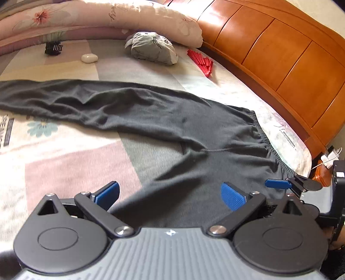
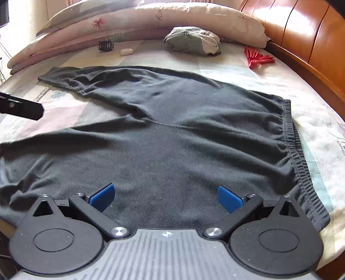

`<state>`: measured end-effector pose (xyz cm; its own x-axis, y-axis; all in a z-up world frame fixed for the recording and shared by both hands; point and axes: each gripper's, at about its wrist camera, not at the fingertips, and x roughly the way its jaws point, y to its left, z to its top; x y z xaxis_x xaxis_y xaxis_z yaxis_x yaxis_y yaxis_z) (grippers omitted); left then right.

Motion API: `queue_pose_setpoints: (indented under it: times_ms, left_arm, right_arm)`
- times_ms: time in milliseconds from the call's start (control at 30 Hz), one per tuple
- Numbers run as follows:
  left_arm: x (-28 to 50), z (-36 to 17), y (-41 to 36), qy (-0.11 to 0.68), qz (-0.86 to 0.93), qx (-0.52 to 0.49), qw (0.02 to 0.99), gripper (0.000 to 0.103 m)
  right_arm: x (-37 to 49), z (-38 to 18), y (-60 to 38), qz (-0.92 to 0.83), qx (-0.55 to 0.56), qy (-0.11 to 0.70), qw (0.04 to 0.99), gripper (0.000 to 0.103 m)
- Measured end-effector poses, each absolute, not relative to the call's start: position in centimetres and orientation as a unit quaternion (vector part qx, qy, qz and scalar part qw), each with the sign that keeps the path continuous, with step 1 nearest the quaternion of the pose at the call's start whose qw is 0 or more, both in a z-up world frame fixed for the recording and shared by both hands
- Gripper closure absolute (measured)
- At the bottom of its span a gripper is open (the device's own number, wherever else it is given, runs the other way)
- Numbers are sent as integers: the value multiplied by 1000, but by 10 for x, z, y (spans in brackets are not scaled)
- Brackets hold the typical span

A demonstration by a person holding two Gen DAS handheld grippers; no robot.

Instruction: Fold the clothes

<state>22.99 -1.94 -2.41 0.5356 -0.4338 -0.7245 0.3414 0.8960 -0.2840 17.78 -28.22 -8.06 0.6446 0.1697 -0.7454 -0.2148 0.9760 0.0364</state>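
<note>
Dark grey trousers (image 1: 151, 112) lie spread flat on the bed, legs running to the left and the elastic waistband (image 2: 295, 150) on the right. My left gripper (image 1: 170, 195) is open just above the near trouser leg, with nothing between its blue pads. My right gripper (image 2: 166, 198) is also open, low over the seat of the trousers (image 2: 172, 140) near the waistband. In the left wrist view the right gripper (image 1: 286, 184) shows at the right edge. A black part of the left gripper (image 2: 21, 106) shows at the left of the right wrist view.
A patterned bedsheet (image 2: 258, 73) covers the bed. At the far side lie a folded floral quilt (image 2: 151, 19), a grey plush cushion (image 1: 153, 48), a red folding fan (image 1: 202, 61), a black hair clip (image 1: 54, 48) and a small white case (image 1: 89, 58). A wooden headboard (image 1: 280, 47) runs along the right.
</note>
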Motion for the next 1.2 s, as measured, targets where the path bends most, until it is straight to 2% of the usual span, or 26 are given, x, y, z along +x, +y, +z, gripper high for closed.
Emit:
queue_pose_setpoints:
  times_ms: [233, 467, 700, 933, 1067, 1200]
  left_arm:
    - [319, -27, -49, 417, -221, -38, 881, 3]
    - [384, -82, -86, 463, -203, -18, 863, 4]
    - [338, -88, -85, 444, -238, 27, 864, 3]
    - [376, -64, -77, 429, -220, 1, 876, 3]
    - [397, -81, -75, 458, -198, -28, 866, 4]
    - [377, -87, -71, 470, -214, -31, 855, 3]
  right_arm:
    - [204, -75, -274, 127, -20, 388, 913, 0]
    - [218, -79, -280, 125, -1, 389, 913, 0]
    - [224, -94, -294, 118, 31, 414, 902, 0]
    - [222, -96, -291, 115, 32, 415, 902, 0]
    - [221, -90, -295, 124, 45, 411, 902, 0]
    - [227, -81, -294, 134, 53, 402, 904, 0]
